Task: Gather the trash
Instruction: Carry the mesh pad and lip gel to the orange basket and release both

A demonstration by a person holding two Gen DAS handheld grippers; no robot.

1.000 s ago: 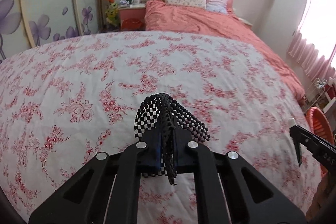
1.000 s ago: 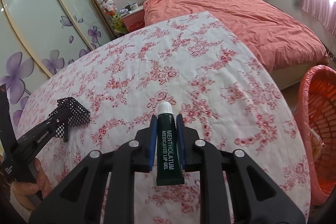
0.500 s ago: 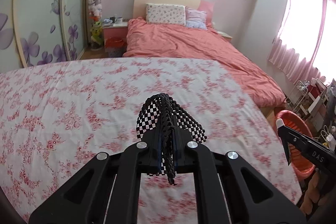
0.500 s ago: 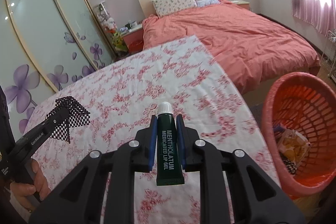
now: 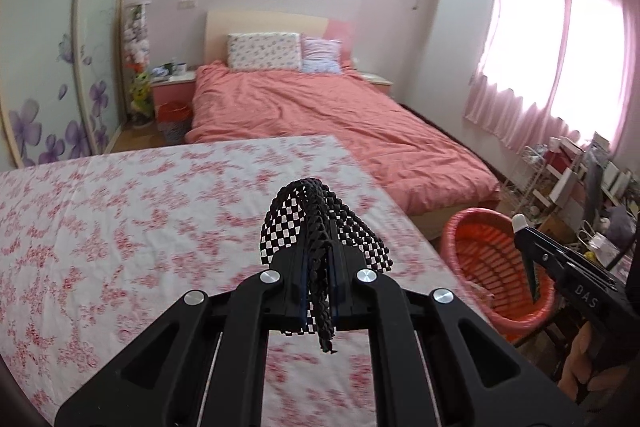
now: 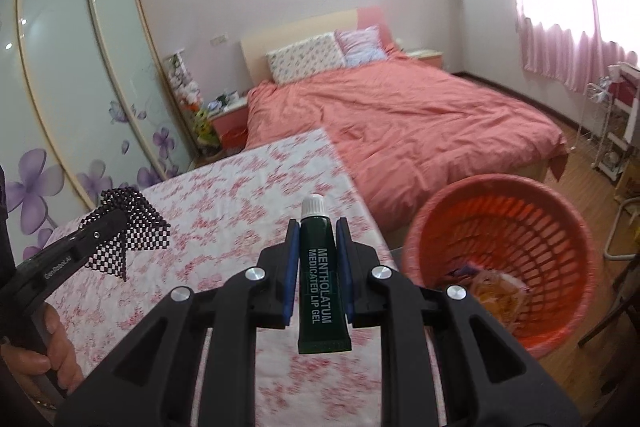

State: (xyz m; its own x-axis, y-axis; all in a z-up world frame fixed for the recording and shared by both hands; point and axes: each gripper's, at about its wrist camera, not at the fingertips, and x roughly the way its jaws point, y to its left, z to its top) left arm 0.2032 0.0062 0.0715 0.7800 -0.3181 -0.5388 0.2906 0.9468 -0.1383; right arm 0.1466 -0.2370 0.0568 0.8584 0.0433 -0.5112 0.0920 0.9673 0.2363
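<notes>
Bedroom, floral-cloth worktop. Left claw pinching black mesh scrap. Right claw pinching green gel tube. Orange basket at 3 o'clock, beside worktop.

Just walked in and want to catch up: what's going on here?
A person is collecting trash with tongs in each hand. The left tongs are shut on a black checkered mesh scrap, the right tongs on a green lip gel tube. Both are held over the floral-covered table, beside the orange basket.
</notes>
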